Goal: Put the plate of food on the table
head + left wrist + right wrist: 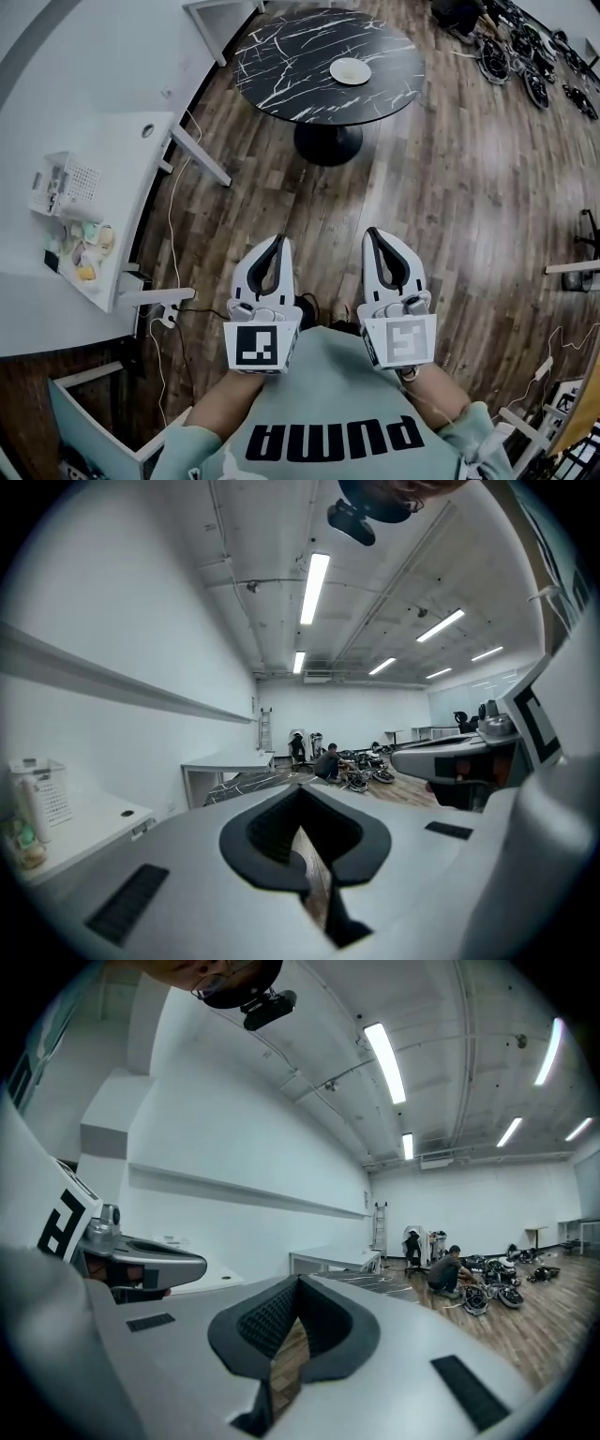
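The left hand-held gripper point(278, 240) and the right hand-held gripper point(375, 232) were held side by side close to the person's chest, pointing out over the wooden floor point(469, 187). Each had its jaws closed tip to tip with nothing between them. Only floor showed through the slit behind the pads.

The plate point(350, 71) lay well apart from both, on the far round black marbled surface point(281, 66), toward its right side. It was too small in the head view to tell whether it carried food.

At the left, a white surface point(94, 150) held a wire basket point(64, 183) and some small pale items point(84, 251) that could not be made out. At the far right, dark wheel-like gear point(525, 56) was cut off by the frame edge.
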Motion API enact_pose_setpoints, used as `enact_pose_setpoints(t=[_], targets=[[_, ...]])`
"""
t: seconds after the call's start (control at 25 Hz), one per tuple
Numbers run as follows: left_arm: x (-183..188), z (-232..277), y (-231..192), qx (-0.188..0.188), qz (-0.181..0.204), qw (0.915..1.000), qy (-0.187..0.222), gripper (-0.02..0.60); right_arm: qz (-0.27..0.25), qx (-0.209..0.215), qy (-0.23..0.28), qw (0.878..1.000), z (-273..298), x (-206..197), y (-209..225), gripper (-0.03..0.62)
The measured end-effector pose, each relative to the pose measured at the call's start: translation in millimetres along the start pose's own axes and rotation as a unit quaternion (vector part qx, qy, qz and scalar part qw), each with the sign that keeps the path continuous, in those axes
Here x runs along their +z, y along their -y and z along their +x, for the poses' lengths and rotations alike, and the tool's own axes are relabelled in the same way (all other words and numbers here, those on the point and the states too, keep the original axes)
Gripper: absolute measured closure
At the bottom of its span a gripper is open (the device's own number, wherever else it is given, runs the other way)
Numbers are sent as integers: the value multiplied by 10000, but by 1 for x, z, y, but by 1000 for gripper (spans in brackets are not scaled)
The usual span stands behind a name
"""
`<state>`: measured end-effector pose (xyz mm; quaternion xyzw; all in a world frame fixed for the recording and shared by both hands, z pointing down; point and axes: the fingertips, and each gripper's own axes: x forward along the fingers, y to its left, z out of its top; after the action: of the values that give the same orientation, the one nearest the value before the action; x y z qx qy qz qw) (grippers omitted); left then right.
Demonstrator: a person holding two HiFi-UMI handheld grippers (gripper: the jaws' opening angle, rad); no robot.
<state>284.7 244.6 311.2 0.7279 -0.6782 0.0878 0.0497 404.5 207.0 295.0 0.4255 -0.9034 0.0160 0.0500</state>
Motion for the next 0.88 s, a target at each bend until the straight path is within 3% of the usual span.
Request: enact_pose_setpoints(t=[0.28,0.48,0.88], targets=[[-18,-19,33,-14,-16,10000,-34,575,-46,-9,-195,9998,-39,-22,10,588],[-14,-24,42,34,-136,9998,121,575,-37,-84,-232,9997,-50,-26,18,588],[-15,-22,50,-64,16,10000,59,575,-76,-57,-218,9997,-51,-22,23,588]])
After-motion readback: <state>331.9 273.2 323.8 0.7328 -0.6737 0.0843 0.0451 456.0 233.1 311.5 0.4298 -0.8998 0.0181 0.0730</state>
